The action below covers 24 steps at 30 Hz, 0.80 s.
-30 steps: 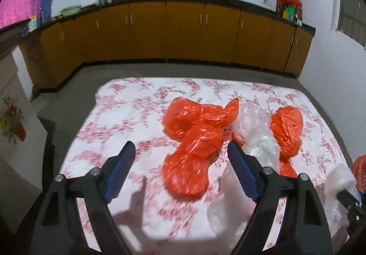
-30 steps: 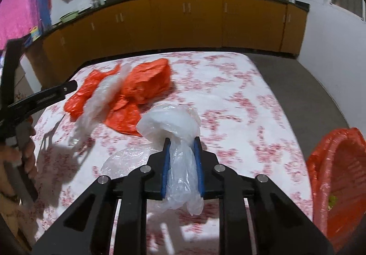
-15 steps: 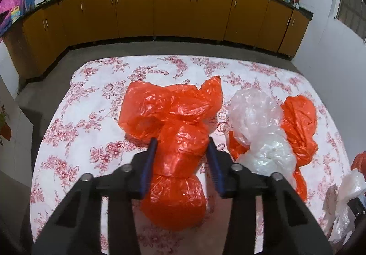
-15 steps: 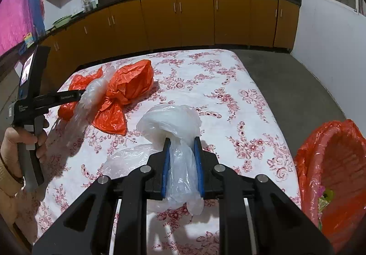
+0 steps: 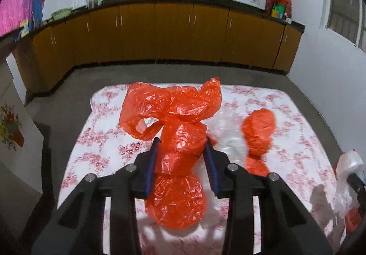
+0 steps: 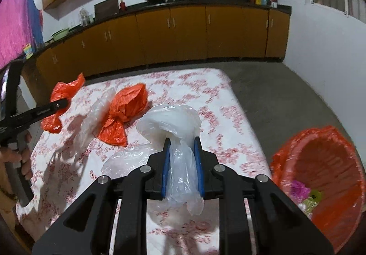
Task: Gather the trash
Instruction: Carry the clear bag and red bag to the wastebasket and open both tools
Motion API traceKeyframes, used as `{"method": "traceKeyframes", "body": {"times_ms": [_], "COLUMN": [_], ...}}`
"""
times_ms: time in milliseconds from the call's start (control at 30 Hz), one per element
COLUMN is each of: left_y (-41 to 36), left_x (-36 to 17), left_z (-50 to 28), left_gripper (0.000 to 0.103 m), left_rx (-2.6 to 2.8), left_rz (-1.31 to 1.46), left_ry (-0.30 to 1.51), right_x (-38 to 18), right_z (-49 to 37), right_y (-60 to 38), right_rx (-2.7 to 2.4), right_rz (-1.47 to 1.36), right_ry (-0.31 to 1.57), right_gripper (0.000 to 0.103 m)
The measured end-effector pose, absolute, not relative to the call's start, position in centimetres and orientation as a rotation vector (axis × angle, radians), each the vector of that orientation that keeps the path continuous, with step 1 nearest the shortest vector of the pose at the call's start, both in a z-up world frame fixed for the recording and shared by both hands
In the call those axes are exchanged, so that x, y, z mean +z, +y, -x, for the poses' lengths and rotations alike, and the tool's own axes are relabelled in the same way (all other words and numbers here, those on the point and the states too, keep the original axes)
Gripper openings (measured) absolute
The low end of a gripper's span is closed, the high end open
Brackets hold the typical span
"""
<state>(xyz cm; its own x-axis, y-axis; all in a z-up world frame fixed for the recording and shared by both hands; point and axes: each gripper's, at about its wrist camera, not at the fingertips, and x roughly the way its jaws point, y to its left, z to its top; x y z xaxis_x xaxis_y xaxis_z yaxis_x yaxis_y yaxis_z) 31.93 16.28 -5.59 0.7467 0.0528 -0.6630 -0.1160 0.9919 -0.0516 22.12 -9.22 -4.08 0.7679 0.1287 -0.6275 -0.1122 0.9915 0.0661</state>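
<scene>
My left gripper (image 5: 181,143) is shut on a crumpled orange plastic bag (image 5: 176,122) and holds it above the floral tablecloth (image 5: 103,145); this bag also shows in the right wrist view (image 6: 61,95). My right gripper (image 6: 181,143) is shut on a clear plastic bag (image 6: 170,120), held above the table. A second orange bag (image 5: 258,134) and a clear bag (image 5: 226,138) lie on the table to the right of my left gripper; they also show in the right wrist view, the orange bag (image 6: 125,108) and the clear bag (image 6: 91,122).
A bin lined with an orange bag (image 6: 329,177) stands on the floor right of the table, with trash inside. Another clear bag (image 6: 128,159) lies flat under my right gripper. Orange cabinets (image 5: 171,33) run along the far wall. Grey floor surrounds the table.
My left gripper went from open above the orange bag to shut on it, and has lifted it off the table. My right gripper keeps its clear bag and has risen a little.
</scene>
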Motion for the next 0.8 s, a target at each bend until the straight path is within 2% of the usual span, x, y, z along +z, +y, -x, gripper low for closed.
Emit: {"method": "traceKeyframes", "body": {"times_ms": [400, 800], "left_y": [7.9, -1.8], "left_x": [0.6, 1.0], "left_z": [-26.6, -24.0], "left_gripper": [0.037, 0.037], "left_rx": [-0.102, -0.333], "left_rz": [0.067, 0.037], "left_ry": [0.617, 0.625], "right_x": [-0.9, 0.4], "right_z": [-18.0, -15.0], "right_y": [-16.3, -23.5], "right_rx": [-0.026, -0.189], "right_rz": [-0.058, -0.115], "right_ry": [0.594, 0.556], "right_gripper": [0.02, 0.02]}}
